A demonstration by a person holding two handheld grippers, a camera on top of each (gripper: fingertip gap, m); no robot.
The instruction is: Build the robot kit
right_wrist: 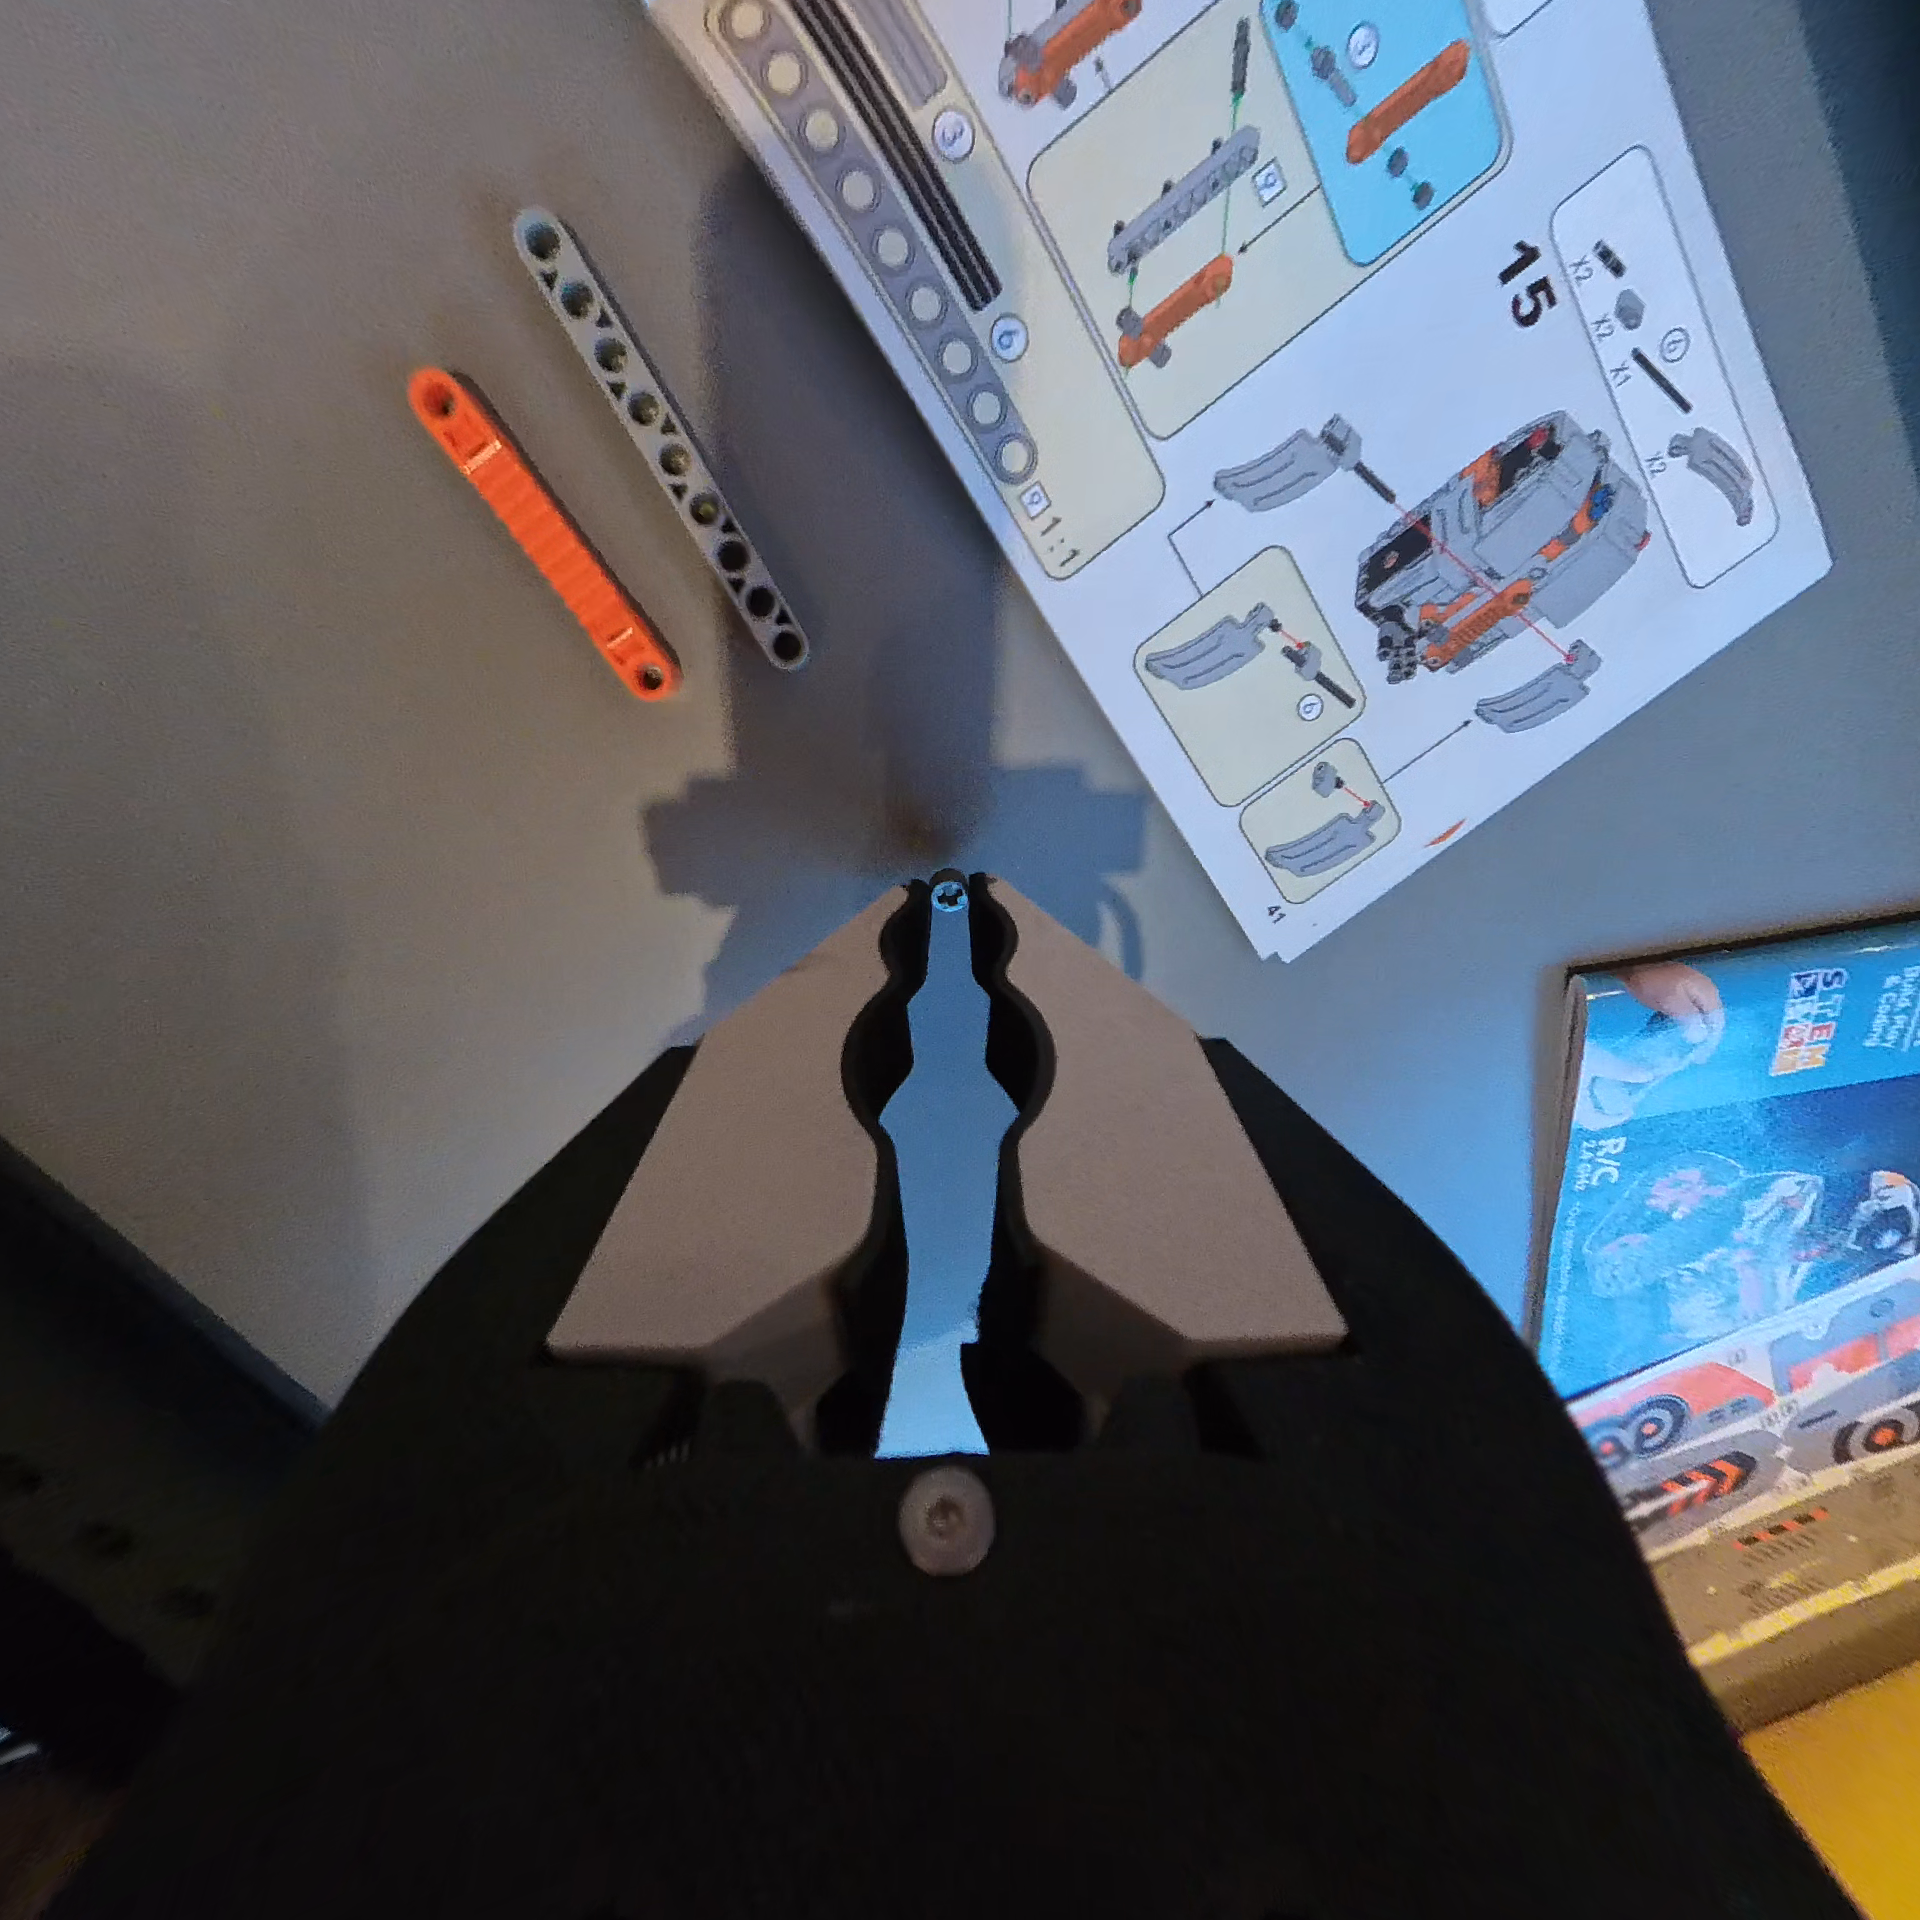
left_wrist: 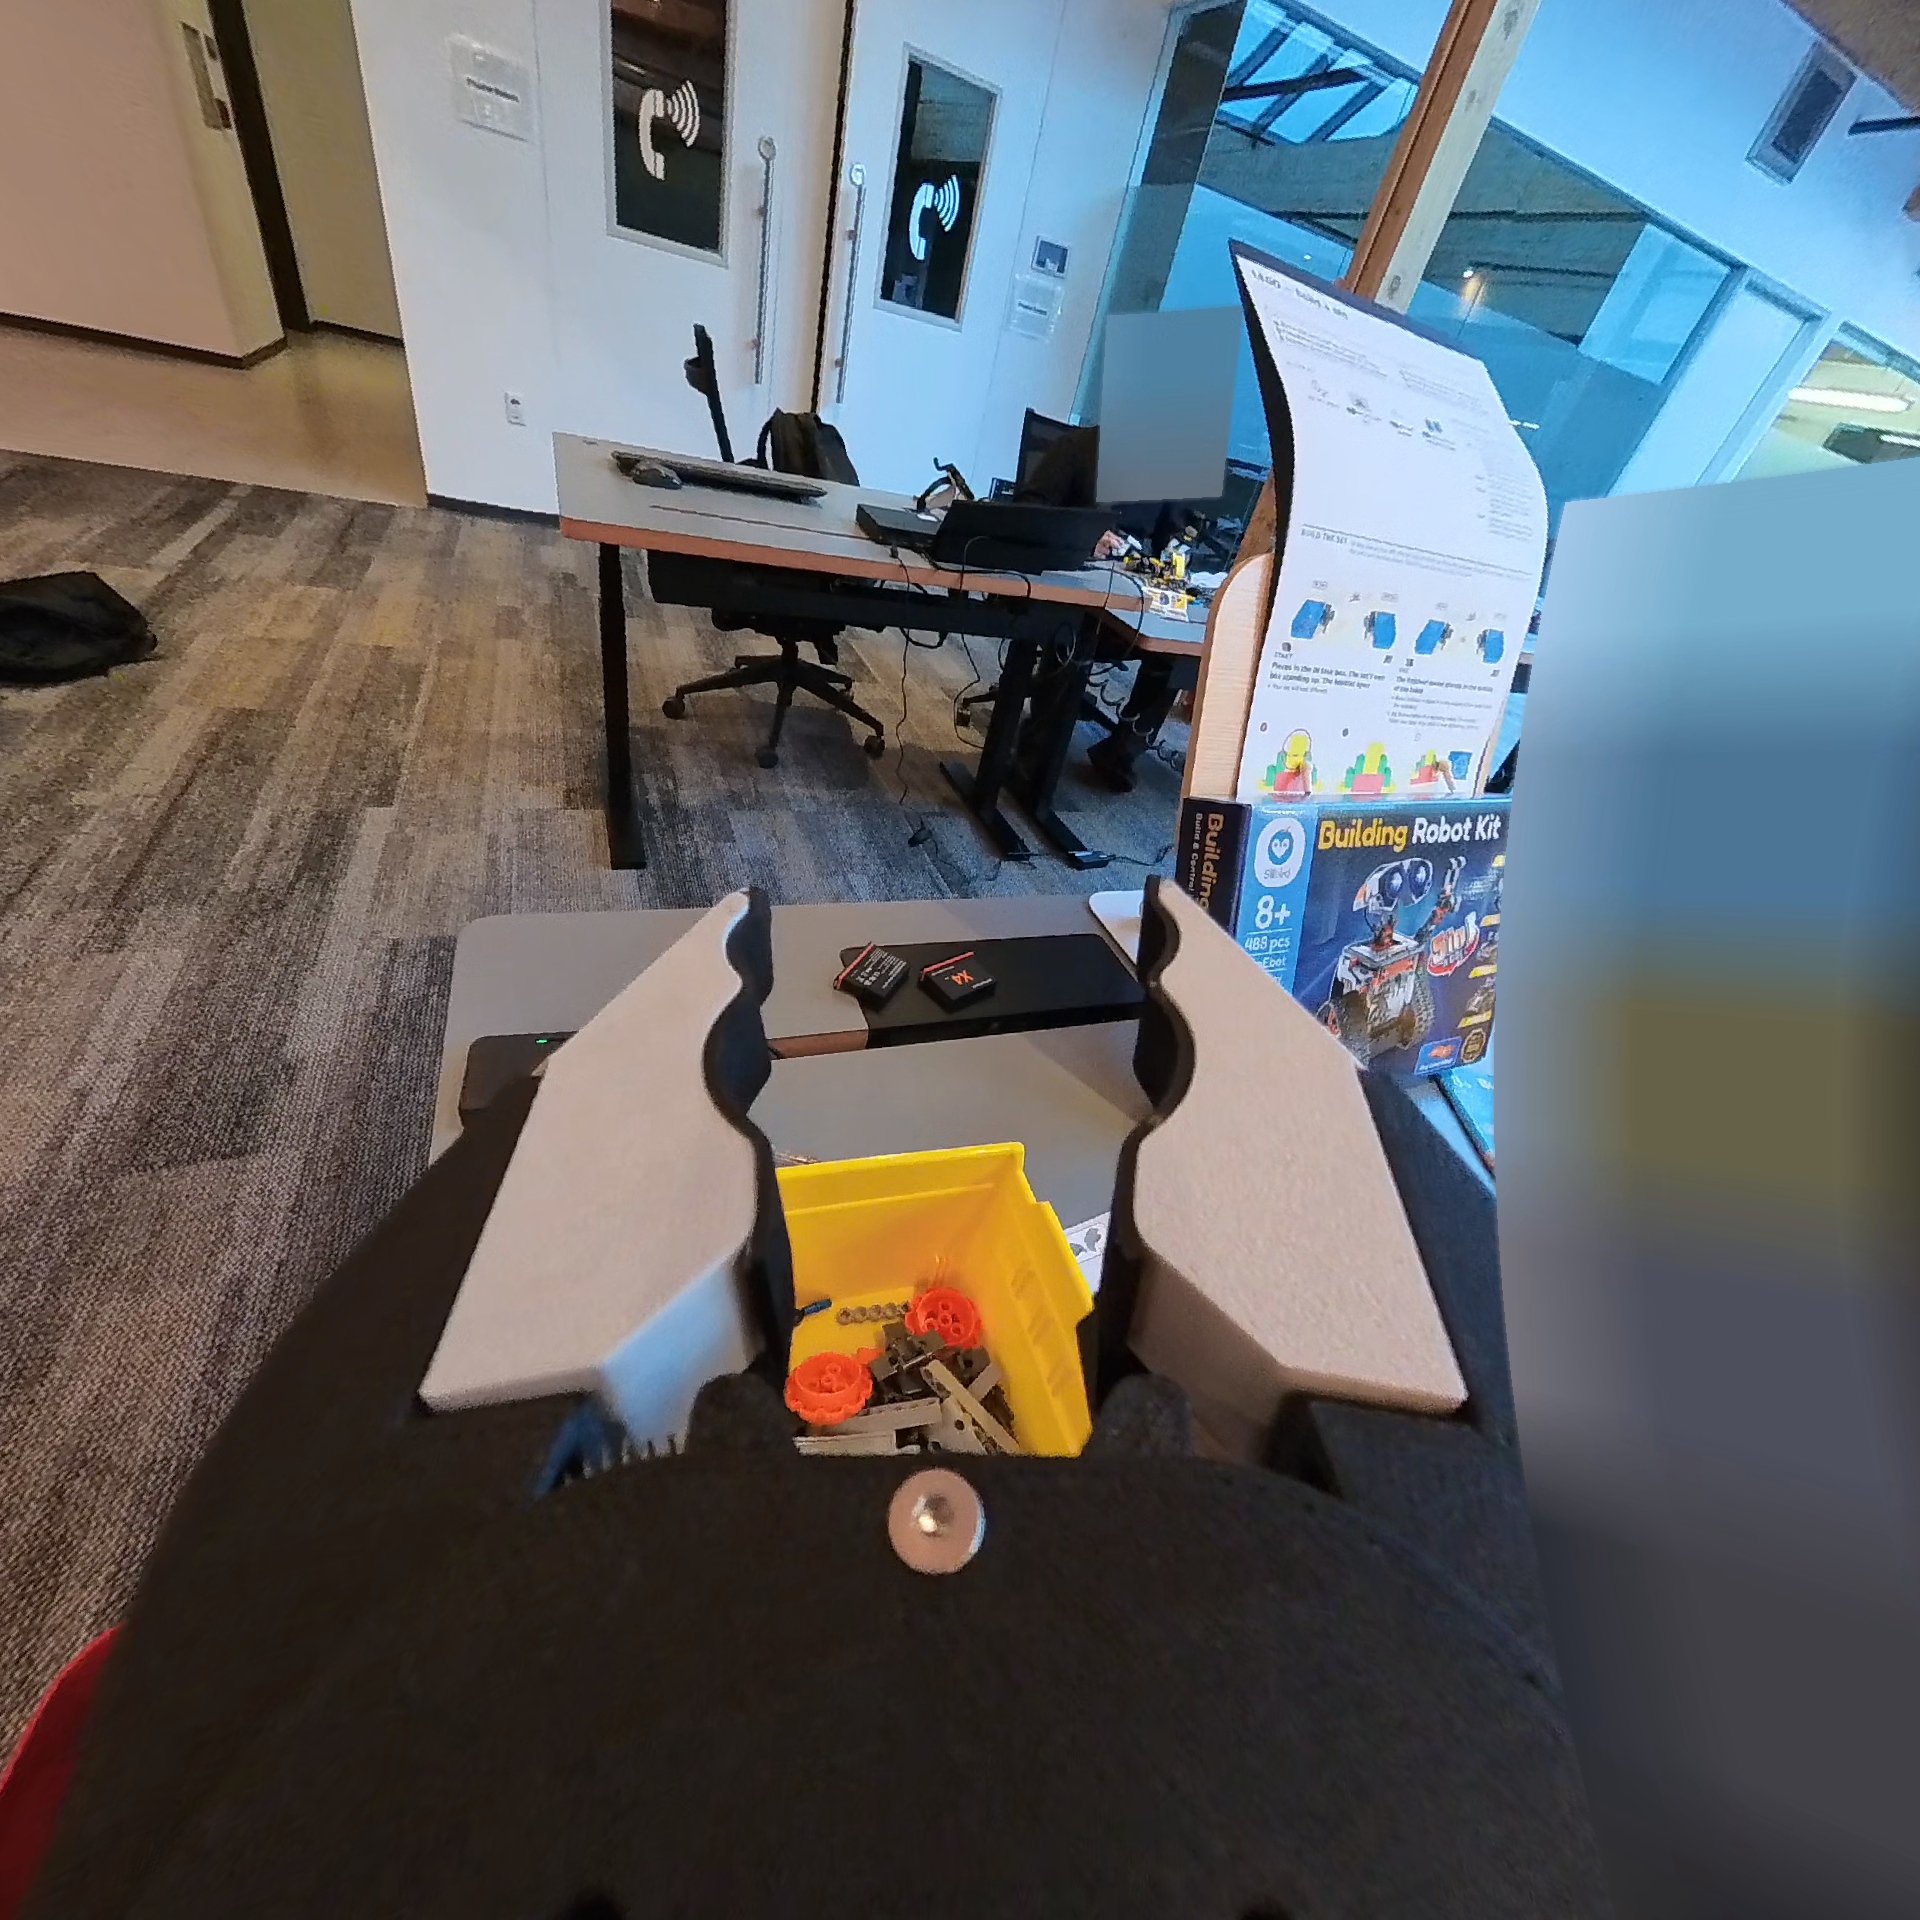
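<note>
Right gripper [right_wrist: 948, 891] pinches a tiny pin [right_wrist: 948, 896] at its tips, over table [right_wrist: 260, 831] nr 2 beams [right_wrist: 540, 530]. Light, slippery; grip looks marginal. Left gripper [left_wrist: 951, 935] wide above bin [left_wrist: 997, 1226].

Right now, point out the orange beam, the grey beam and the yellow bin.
orange beam [right_wrist: 542, 532]: right wrist view, ribbed middle.
grey beam [right_wrist: 661, 436]: right wrist view, mid-length, by a hole.
yellow bin [left_wrist: 914, 1221]: left wrist view, inner back wall.

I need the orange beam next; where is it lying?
In the right wrist view, the orange beam lies flat on the grey table, upper left of the right gripper, just left of the grey holed beam.
</note>
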